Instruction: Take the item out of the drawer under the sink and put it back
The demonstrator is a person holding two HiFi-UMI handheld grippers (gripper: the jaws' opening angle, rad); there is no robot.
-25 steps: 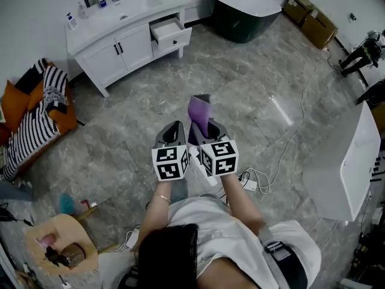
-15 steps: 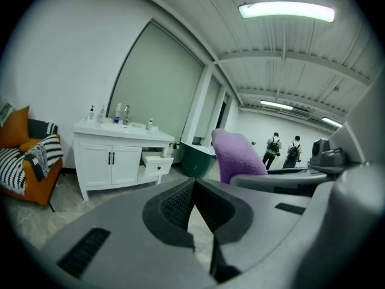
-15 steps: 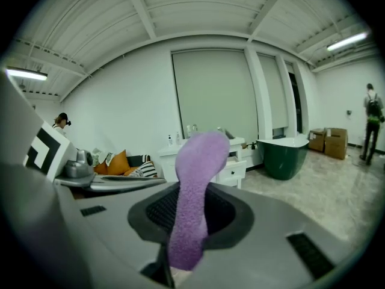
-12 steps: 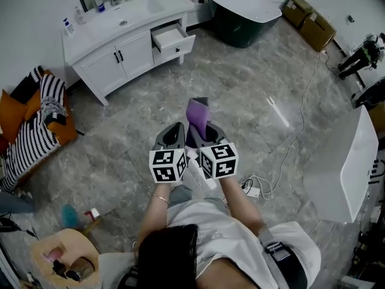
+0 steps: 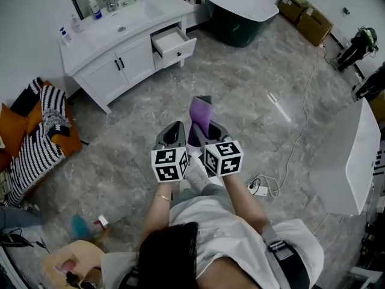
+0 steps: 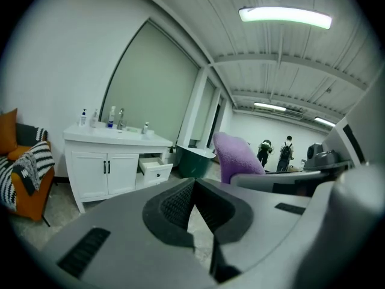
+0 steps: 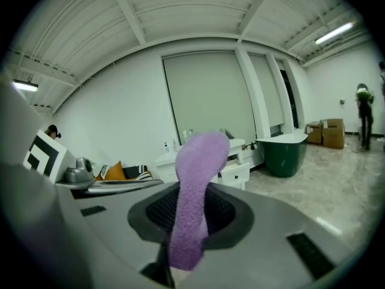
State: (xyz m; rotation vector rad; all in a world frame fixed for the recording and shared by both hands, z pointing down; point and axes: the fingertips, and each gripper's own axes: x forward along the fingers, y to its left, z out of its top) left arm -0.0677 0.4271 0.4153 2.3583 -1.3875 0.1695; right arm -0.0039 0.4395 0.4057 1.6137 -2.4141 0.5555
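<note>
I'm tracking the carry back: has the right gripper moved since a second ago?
Yes: the right gripper, shut on the purple cloth, has come slightly closer to the open drawer.

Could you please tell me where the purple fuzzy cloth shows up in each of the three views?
Head view: centre, the purple cloth sticks forward from the right hand-held gripper.
Left gripper view: just right of centre, at mid-height.
Right gripper view: centre, clamped between the jaws.
Shared landmark: the white vanity's open drawer.
</note>
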